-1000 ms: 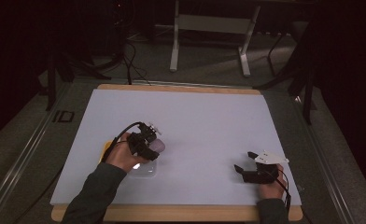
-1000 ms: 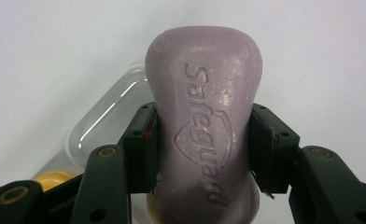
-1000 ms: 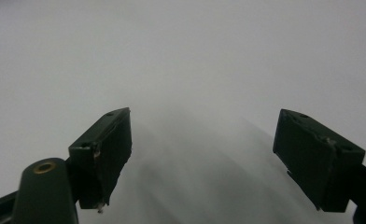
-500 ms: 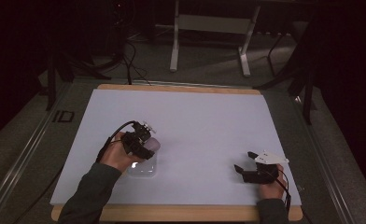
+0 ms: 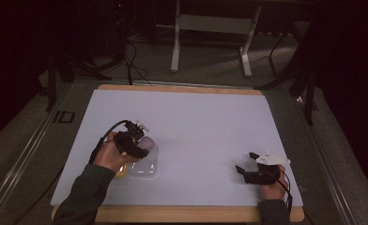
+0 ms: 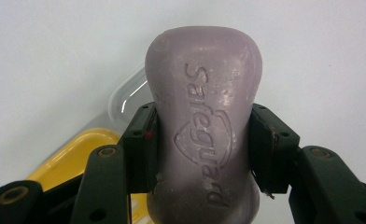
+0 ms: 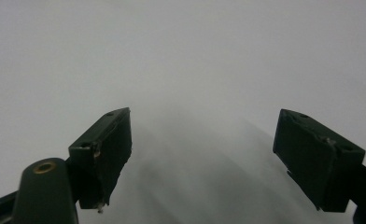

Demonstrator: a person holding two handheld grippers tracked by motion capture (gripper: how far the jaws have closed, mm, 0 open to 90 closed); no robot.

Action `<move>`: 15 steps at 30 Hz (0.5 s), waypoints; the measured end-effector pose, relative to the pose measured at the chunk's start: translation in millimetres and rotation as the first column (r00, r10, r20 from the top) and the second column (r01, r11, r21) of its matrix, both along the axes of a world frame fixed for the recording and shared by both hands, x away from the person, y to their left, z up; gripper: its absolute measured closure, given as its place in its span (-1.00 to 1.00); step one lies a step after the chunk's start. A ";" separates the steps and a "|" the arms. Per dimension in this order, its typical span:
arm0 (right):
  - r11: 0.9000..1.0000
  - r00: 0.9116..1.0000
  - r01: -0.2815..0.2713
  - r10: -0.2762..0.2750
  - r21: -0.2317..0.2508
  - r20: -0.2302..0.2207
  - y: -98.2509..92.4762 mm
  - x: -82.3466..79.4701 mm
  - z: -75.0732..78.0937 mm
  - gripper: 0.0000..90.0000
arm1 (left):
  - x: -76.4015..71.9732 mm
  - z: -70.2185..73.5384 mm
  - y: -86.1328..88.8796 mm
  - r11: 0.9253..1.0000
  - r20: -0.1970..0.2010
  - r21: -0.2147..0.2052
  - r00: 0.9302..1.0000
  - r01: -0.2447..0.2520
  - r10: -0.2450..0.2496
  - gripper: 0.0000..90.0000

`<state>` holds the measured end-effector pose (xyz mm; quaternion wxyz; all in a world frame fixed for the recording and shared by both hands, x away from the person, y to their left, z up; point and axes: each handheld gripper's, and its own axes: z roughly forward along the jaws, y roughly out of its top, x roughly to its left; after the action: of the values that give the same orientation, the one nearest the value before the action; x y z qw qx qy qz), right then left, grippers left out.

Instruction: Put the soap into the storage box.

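Note:
A pale purple bar of soap [image 6: 203, 135], stamped "Safeguard", is clamped across its narrow waist by my left gripper [image 6: 202, 149]. In the high view the soap [image 5: 146, 141] sticks out of the left gripper [image 5: 137, 143] above a clear plastic soap-box lid [image 5: 144, 165]. A yellow soap-box tray [image 6: 73, 156] lies under and beside the jaws; the yellow tray [image 5: 121, 171] peeks out below the hand. My right gripper [image 5: 248, 165] rests at the table's front right, open, with nothing between its fingers [image 7: 104, 144].
A white sheet [image 5: 205, 122] covers the wooden table [image 5: 182, 87]. Beyond the far edge are a dark floor, cables and a metal stand's legs [image 5: 210, 42]. A black cable [image 5: 108, 133] loops from the left gripper.
The left gripper, holding the soap, has drifted slightly left and nearer over the clear lid. The right gripper has stayed still.

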<state>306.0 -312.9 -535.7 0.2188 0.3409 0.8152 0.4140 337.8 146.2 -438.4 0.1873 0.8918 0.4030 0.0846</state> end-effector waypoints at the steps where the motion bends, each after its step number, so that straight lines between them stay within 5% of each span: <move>1: 1.000 1.000 0.000 0.000 0.000 0.000 0.0 0.0 0.0 -0.58 | -0.2 0.2 0.6 1.000 0.000 -0.001 1.000 -0.004 0.004 0.11; 15: 1.000 1.000 0.001 -0.001 0.000 -0.002 0.1 -0.1 0.0 -0.58 | -3.2 1.0 13.2 0.999 0.004 0.029 1.000 -0.029 0.028 0.11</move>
<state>306.0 -312.8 -535.7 0.2181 0.3416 0.8152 0.4137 334.7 159.4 -437.5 0.1737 0.8885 0.4140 0.0950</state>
